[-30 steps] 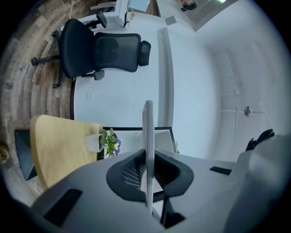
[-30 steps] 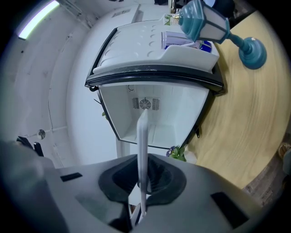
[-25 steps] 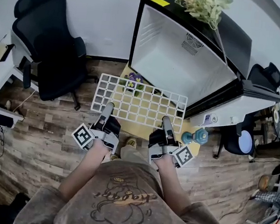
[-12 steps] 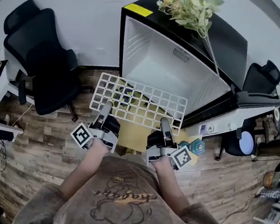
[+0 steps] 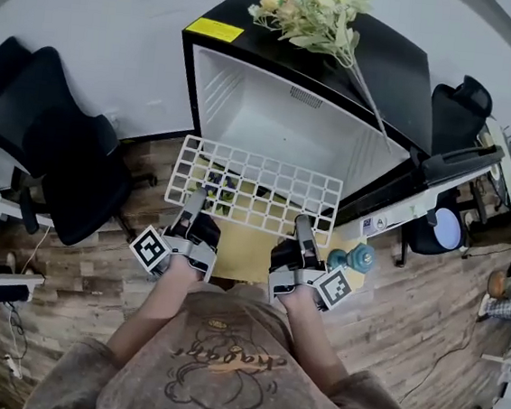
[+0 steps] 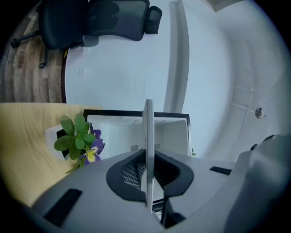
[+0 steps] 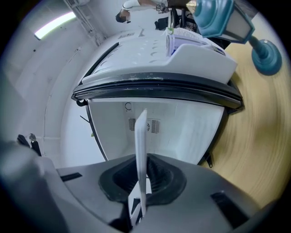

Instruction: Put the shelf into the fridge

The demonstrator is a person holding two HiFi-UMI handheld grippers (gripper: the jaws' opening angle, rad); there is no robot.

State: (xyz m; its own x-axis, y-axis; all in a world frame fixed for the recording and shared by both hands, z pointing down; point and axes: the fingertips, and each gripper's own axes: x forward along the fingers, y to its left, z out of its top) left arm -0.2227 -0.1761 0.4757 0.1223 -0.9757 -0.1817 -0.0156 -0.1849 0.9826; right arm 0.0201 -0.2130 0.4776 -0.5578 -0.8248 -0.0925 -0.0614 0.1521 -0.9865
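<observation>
Right at the mouth of the fridge the shelf hangs flat, carried by its near long edge. Its far long edge looks about level with the front of the white cavity. Its long axis runs left to right, square across the opening, so the cavity lies straight ahead of both sets of jaws. The left gripper pinches the near edge towards the left end and the right gripper pinches it towards the right end. Neither is closer to the fridge than the other. Each gripper view shows the jaws closed on the shelf's rim, with the shelf edge-on as a thin white blade pointing into the cavity. My judgement is that the coming move is a level push forward, with both ends kept even so the shelf does not skew against the side walls. The shelf is a white grid of small rectangular cells, rigid-looking and unbent. The door stands open to the right, clear of the path, and a small plant shows on the floor through the grid.
</observation>
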